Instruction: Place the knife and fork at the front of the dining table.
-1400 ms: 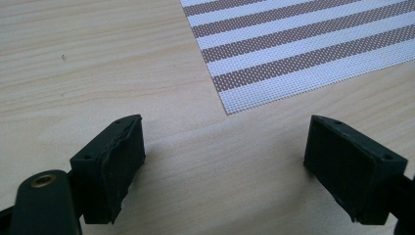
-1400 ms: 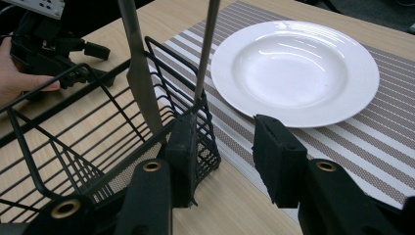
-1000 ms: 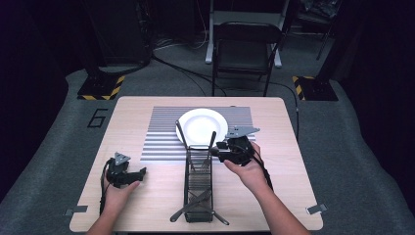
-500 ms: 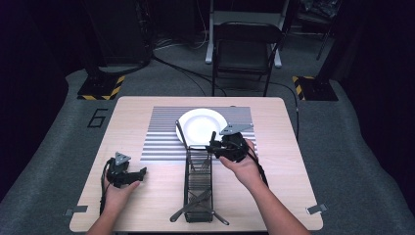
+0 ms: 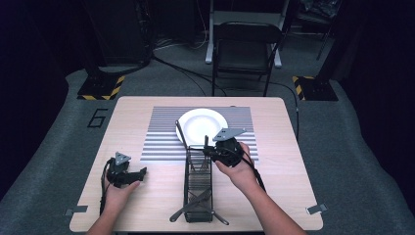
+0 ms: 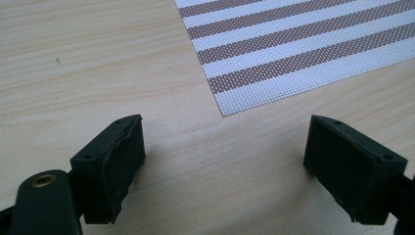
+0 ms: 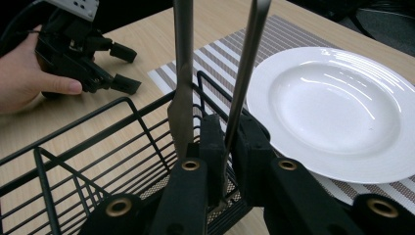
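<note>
A black wire rack point(image 5: 198, 188) lies lengthwise on the wooden table, in front of a white plate point(image 5: 201, 125) on a striped placemat point(image 5: 161, 134). My right gripper point(image 5: 209, 150) is at the rack's far end. Its jaws have just been closing and now pinch a thin metal utensil handle point(image 7: 244, 68) that stands up from the rack point(image 7: 98, 147). In the right gripper view a second, flatter utensil point(image 7: 182, 73) stands just left of the right gripper point(image 7: 226, 142). My left gripper point(image 5: 139, 172) rests on the table at the left, open with bare wood between its jaws point(image 6: 225, 156).
More cutlery point(image 5: 193, 206) lies crossed at the rack's near end. The plate point(image 7: 337, 107) sits close to the right of the clamped handle. The placemat's corner point(image 6: 222, 110) lies ahead of the left gripper. A folding chair point(image 5: 244, 49) stands beyond the table.
The right gripper has shifted slightly left to the rack's far end and its jaws have closed on the thin handle. The left hand and gripper have kept still.
</note>
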`<state>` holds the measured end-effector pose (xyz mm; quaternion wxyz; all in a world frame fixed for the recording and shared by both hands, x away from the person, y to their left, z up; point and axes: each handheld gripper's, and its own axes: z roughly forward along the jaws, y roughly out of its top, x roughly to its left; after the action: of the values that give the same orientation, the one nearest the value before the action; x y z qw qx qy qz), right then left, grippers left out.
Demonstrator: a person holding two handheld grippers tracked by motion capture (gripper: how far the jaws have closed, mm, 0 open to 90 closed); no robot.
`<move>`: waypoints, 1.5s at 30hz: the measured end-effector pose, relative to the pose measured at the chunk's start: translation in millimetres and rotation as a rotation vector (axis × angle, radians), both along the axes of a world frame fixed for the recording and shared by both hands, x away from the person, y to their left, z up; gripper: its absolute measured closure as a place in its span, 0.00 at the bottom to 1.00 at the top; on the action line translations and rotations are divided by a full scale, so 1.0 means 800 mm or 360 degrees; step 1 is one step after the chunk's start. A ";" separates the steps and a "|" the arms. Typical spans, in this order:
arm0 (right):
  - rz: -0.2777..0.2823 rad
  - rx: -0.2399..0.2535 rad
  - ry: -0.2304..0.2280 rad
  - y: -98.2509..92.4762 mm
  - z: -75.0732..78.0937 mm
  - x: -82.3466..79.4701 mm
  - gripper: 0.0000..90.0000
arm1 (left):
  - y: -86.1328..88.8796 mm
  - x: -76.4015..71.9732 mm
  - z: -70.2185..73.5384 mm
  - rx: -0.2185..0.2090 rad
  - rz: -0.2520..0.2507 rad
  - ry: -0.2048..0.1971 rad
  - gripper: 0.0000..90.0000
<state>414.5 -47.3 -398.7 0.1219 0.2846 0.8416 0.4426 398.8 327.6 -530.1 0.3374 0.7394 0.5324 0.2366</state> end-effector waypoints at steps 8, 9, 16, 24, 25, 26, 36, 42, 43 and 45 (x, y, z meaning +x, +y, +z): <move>-0.0003 -0.0053 0.0025 0.011 -0.011 0.000 0.96 | 0.000 0.000 0.000 0.0000 -0.0002 0.0000 0.16; -0.0012 -0.0059 0.0027 0.012 -0.012 -0.001 0.96 | 0.000 0.000 0.000 0.0000 -0.0002 0.0001 0.16; -0.0014 -0.0098 0.0038 0.018 -0.017 -0.001 0.96 | 0.001 0.000 0.001 0.0007 -0.0014 0.0019 0.16; -0.0015 -0.0112 0.0018 0.019 -0.020 -0.002 0.96 | 0.000 0.000 0.001 0.0006 -0.0013 0.0017 0.17; -0.0016 -0.0116 0.0015 0.019 -0.019 -0.002 0.96 | 0.000 0.000 0.001 0.0004 -0.0008 0.0006 0.17; -0.0014 -0.0119 0.0015 0.019 -0.019 -0.002 0.96 | 0.000 0.000 0.001 0.0005 -0.0010 0.0009 0.17; -0.0016 -0.0102 0.0009 0.018 -0.016 -0.002 0.97 | 0.000 0.000 0.001 0.0004 -0.0008 0.0007 0.17; -0.0005 -0.0092 -0.0002 0.016 -0.011 -0.002 0.97 | 0.000 0.000 0.001 0.0006 -0.0012 0.0017 0.17; -0.0018 -0.0088 0.0012 0.016 -0.010 -0.003 0.97 | 0.000 0.000 0.001 0.0004 -0.0008 0.0007 0.17; -0.0011 -0.0081 0.0007 0.015 -0.007 -0.003 0.97 | 0.000 0.000 0.001 0.0005 -0.0014 0.0018 0.17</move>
<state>411.8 -35.3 -404.0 0.1287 0.2852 0.8518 0.4200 398.9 328.0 -529.2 0.3343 0.7435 0.5306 0.2320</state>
